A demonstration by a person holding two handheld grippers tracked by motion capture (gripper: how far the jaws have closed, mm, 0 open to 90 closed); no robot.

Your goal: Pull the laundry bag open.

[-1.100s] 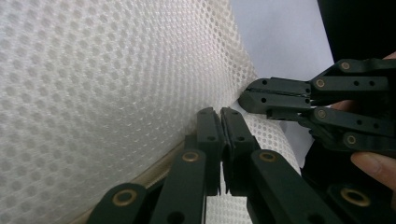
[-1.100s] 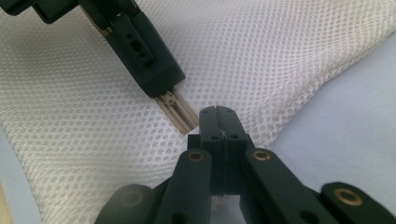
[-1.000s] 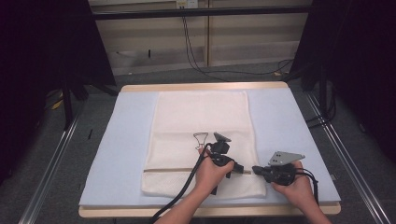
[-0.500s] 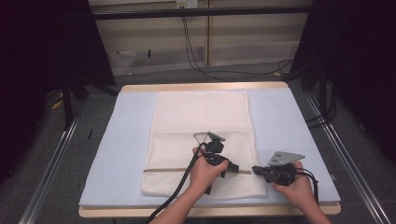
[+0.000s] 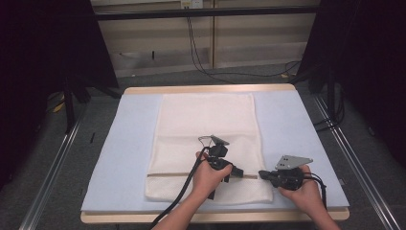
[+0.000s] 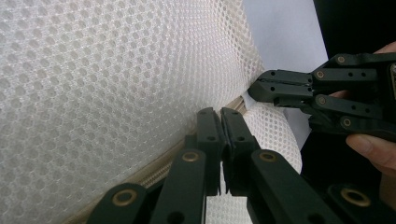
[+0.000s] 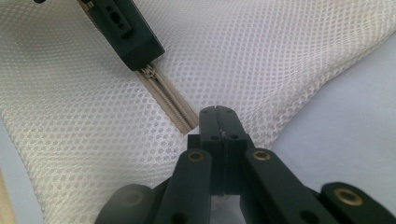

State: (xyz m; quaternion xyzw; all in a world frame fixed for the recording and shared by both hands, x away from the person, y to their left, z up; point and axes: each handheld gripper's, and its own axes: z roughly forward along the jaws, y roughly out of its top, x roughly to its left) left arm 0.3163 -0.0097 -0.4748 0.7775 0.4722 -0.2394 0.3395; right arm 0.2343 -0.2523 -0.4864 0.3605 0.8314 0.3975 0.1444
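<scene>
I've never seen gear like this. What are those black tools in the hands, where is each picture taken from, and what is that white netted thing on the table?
There is no machine here: a person holds a black two-jaw pincer tool in each hand. The high view looks down on the table from above the person. The other two pictures come from small cameras riding on the tools, looking along their own jaws.

On the pale blue surface lies a white mesh bag with a beige zipper across it near the person.

The left gripper is shut at the zipper line, apparently on the slider, though what it pinches is hidden. The right gripper is shut on the bag's edge at the zipper's end, seemingly holding the bag taut.
</scene>
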